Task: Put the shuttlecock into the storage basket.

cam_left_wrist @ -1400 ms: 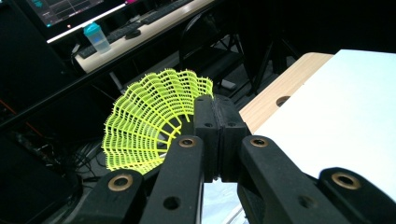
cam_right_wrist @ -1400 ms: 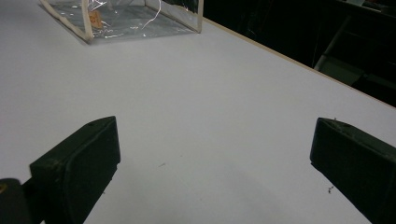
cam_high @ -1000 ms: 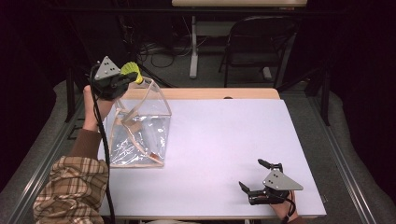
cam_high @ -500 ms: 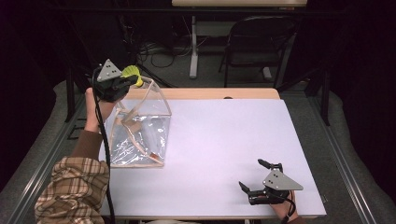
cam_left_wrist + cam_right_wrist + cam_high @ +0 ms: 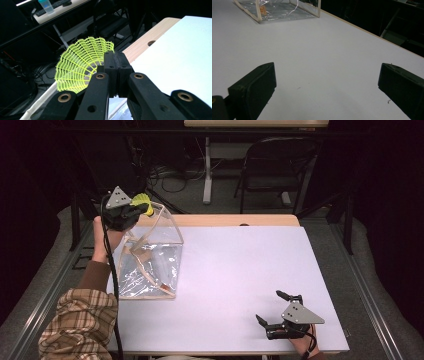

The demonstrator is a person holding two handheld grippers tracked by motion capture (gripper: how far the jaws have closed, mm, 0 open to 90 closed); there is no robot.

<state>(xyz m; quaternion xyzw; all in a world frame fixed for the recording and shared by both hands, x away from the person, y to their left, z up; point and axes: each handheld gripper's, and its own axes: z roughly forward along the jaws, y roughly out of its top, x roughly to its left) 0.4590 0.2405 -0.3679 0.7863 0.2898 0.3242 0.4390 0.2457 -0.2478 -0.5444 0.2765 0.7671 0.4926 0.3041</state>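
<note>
Left claw: I have my left claw (image 5: 134, 210) clamped on the yellow shuttlecock (image 5: 80, 63), jaws together on the edge of its mesh skirt, held up over the far left corner of the tabletop (image 5: 240, 285).
Shuttlecock: it hangs just above the open top of the clear bag (image 5: 150, 260), skirt flaring away from the jaws; I cannot see its cork end.
Clear bag: it stands on the left of the tabletop, mouth up, with something small and orange-brown lying inside; I cannot tell what it is.
Right claw: my right claw (image 5: 276, 312) rests near the front right edge of the tabletop, jaws apart with nothing between them, well away from the bag.
Step in hand: I judge that I am bringing the shuttlecock over the bag's mouth to let it go inside.
Risk, grip: the mesh is thin and springy, so a pinch on its rim could slip or bend it.
Risk, aim: if I release off-centre, the shuttlecock may strike the rim and fall outside.
Risk, bag: nothing steadies its soft walls; a nudge could fold or tip it.
</note>
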